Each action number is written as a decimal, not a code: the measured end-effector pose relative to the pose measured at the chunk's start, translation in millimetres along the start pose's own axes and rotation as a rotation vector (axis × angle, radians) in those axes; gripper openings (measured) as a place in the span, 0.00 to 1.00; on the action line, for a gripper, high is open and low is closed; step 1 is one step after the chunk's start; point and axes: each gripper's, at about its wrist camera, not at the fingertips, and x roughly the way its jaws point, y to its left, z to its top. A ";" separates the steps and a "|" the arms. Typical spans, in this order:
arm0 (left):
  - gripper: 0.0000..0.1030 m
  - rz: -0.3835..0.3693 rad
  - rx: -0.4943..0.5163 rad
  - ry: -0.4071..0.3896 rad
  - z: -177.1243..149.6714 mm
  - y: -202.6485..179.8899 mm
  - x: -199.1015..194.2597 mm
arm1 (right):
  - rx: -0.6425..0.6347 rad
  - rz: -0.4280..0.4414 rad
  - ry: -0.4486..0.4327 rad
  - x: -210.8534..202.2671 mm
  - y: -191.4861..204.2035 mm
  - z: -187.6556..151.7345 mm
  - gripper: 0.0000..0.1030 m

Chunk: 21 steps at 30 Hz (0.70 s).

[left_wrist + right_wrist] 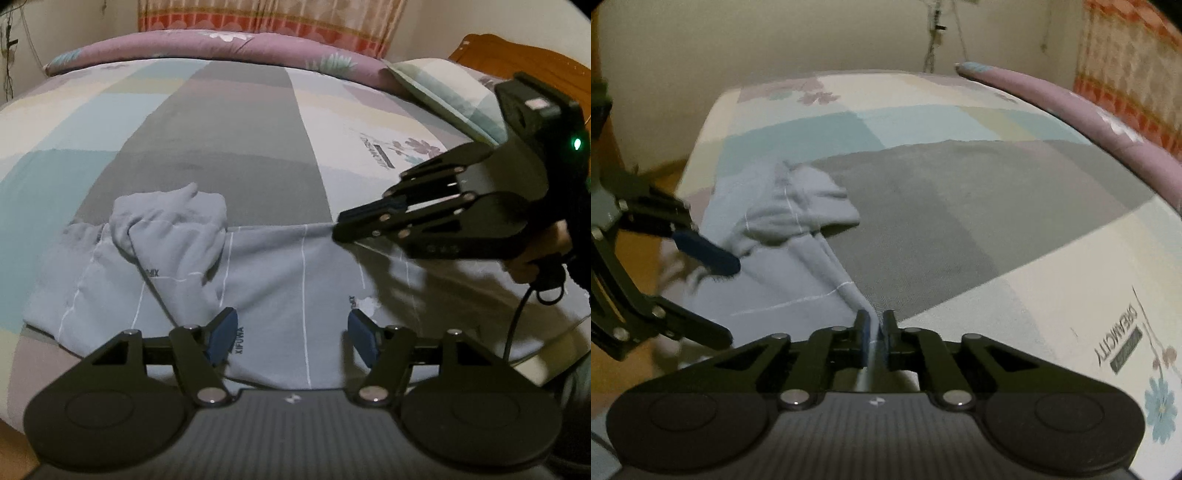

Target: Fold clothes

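You have a pale blue-grey garment (266, 280) with thin white lines and small dark lettering spread flat near the bed's (236, 122) front edge, its left end bunched up, its right edge pulled taut.

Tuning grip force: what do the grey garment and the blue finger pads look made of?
Grey garment: soft matte knit, likely cotton jersey or fleece; it drapes and bunches in rounded folds, with thin white printed lines. Blue pads on the left gripper fingers: matte, probably rubber or foam, no glare; frames cannot settle which.
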 end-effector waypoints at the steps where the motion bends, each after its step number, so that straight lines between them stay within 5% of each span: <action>1: 0.65 -0.001 0.002 -0.005 1.1 -0.4 -2.0 | 0.014 0.002 -0.005 -6.9 -2.2 -1.2 0.12; 5: 0.65 -0.013 0.031 0.009 2.2 -2.7 -1.5 | 0.070 0.012 -0.024 -34.3 -10.7 -5.9 0.16; 12: 0.66 0.058 0.148 0.092 -9.0 -10.5 -2.2 | 0.059 0.161 0.159 -54.5 22.2 -63.2 0.23; 15: 0.65 0.068 0.151 0.104 -5.4 -15.3 -9.2 | 0.099 0.196 0.130 -60.9 38.1 -74.2 0.44; 21: 0.69 0.002 0.230 0.025 11.8 -51.4 -3.4 | 0.135 0.179 0.098 -73.3 42.5 -70.5 0.43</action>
